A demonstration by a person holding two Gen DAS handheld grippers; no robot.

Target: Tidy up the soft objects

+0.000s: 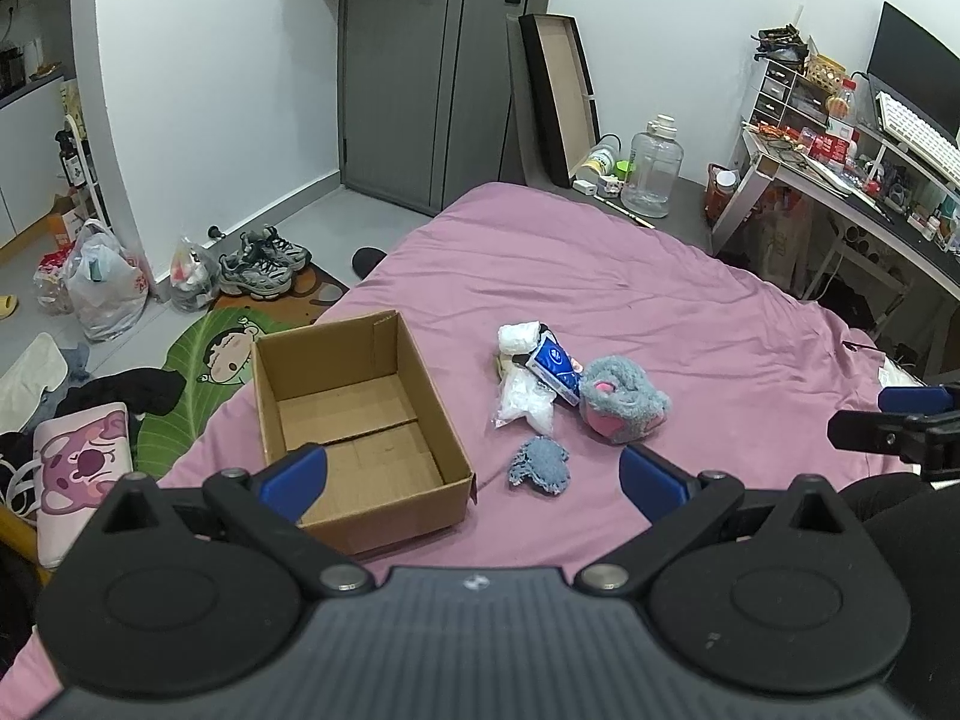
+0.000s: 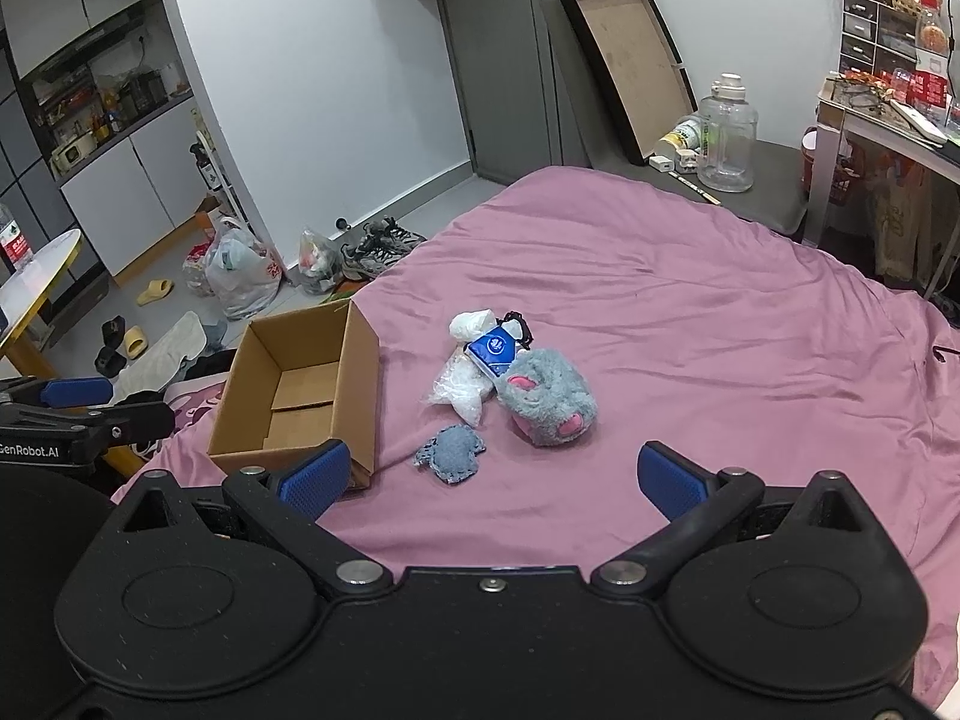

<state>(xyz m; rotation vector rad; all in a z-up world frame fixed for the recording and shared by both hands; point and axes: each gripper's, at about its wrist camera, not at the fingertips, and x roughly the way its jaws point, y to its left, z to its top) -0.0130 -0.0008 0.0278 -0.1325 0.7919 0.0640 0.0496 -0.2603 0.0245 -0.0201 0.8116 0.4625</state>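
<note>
On the pink bedspread [image 1: 630, 300], going left to right in the left wrist view, an open cardboard box [image 1: 354, 420] sits at about 10 o'clock from the left gripper [image 1: 474, 480], its inside bare. That gripper hangs above the bed with its blue pads spread wide and nothing between them. Just beyond it, at 12 o'clock, lies a small blue knitted piece [image 1: 540, 465]. Farther up sits a cluster: a clear plastic bag of white stuff [image 1: 523, 402], a white roll [image 1: 519, 337], and a blue tissue pack [image 1: 555, 367] leaning on a grey-and-pink plush slipper [image 1: 624, 399], all touching or overlapping. At 3 o'clock, the right gripper [image 1: 900, 414] shows partly at the frame edge. From its own camera, the right gripper [image 2: 492, 480] is likewise wide apart and empty, with the knitted piece [image 2: 451, 453] at 11 o'clock and the slipper [image 2: 549, 399] at 1 o'clock.
</note>
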